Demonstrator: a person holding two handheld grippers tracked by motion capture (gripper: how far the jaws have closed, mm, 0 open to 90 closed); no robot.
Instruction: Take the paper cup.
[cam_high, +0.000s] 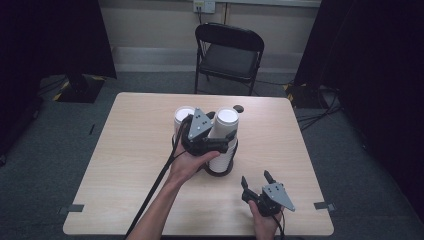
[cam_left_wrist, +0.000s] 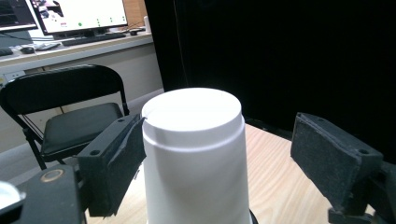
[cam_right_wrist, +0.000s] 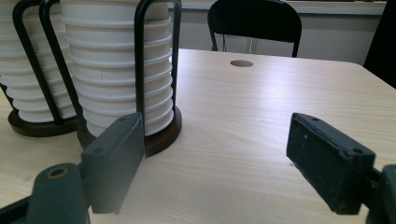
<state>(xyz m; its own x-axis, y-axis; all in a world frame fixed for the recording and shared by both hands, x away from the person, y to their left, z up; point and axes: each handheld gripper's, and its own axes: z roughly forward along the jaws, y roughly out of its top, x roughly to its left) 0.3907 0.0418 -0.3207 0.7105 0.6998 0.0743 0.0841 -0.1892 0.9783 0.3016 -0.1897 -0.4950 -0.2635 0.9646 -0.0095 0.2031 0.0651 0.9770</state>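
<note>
Two stacks of white paper cups are standing mouth down near the middle of the table (cam_high: 130, 165), each in its own holder with a dark round base and black wire uprights. The right stack (cam_high: 223, 137) is sitting in the right holder (cam_high: 220, 171), and the left stack (cam_high: 183, 120) is standing just beside it, partly hidden behind the left gripper (cam_high: 210, 145). In the right gripper view the ribbed rims of the nested cups are showing one above another between the wire loops, and the right holder's brown base (cam_right_wrist: 161, 135) is resting flat on the wood, with the left holder's base (cam_right_wrist: 37, 126) close beside it.

The left gripper is being held up at the right stack, its grey plate pointing between the two stacks. In the left gripper view the top cup (cam_left_wrist: 194, 149) is standing between the jaws: the left pad (cam_left_wrist: 116, 163) is touching the cup's side just below its flat bottom, while the right pad (cam_left_wrist: 334, 158) is standing clear of it with a gap, so the jaws are apart and not clamping the cup.

The right gripper (cam_high: 256, 182) is resting low over the table's near right part, well apart from the holders, in the person's right hand (cam_high: 264, 220). Its jaws are standing wide apart with nothing but bare tabletop between them.

A small round hole (cam_right_wrist: 241, 63) is showing in the table beyond the stacks, and a black folding chair (cam_high: 227, 57) is standing behind the far edge.
</note>
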